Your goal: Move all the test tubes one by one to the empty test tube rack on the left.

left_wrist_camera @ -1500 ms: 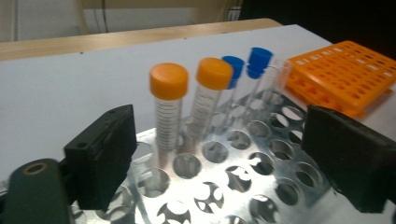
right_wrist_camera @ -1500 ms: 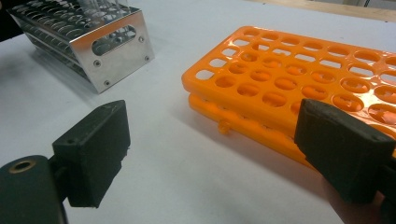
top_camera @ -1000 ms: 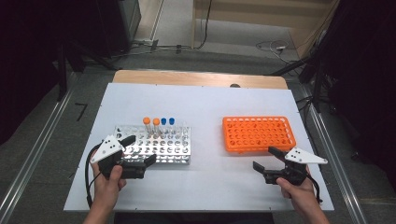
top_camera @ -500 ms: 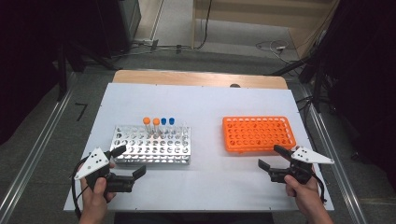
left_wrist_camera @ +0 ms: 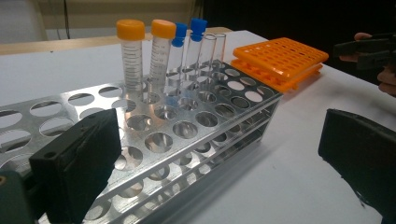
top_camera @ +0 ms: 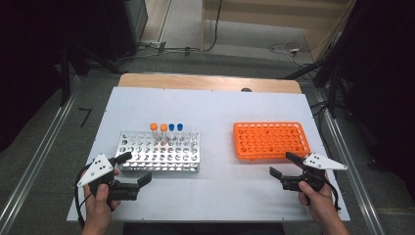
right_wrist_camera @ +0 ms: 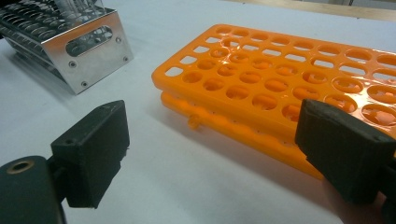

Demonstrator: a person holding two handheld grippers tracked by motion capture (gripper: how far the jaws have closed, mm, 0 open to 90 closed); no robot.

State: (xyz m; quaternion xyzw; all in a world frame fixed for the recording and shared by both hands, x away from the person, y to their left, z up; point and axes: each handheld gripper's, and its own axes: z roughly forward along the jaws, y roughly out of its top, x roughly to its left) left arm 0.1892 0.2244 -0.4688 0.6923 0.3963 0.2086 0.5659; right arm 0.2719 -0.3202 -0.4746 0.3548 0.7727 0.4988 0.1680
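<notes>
A silver metal rack (top_camera: 161,152) stands left of the table's centre. At its back row stand two orange-capped tubes (top_camera: 158,127) and two blue-capped tubes (top_camera: 175,127). In the left gripper view the orange caps (left_wrist_camera: 144,29) and blue caps (left_wrist_camera: 189,28) sit beside clear uncapped tubes (left_wrist_camera: 212,46). An empty orange rack (top_camera: 270,139) lies to the right. My left gripper (top_camera: 135,168) is open just in front of the metal rack's near left corner, nothing between its jaws (left_wrist_camera: 224,158). My right gripper (top_camera: 284,164) is open at the orange rack's near edge (right_wrist_camera: 217,147), holding nothing.
The white table (top_camera: 215,107) has bare room between the two racks and behind them. A wooden strip (top_camera: 205,82) runs along the far edge. Metal rails (top_camera: 39,161) flank the table. The other hand's gripper (left_wrist_camera: 369,46) appears far off in the left gripper view.
My left gripper has drawn back from the metal rack's front toward the near left edge and dropped slightly. The right gripper has stayed by the orange rack.
</notes>
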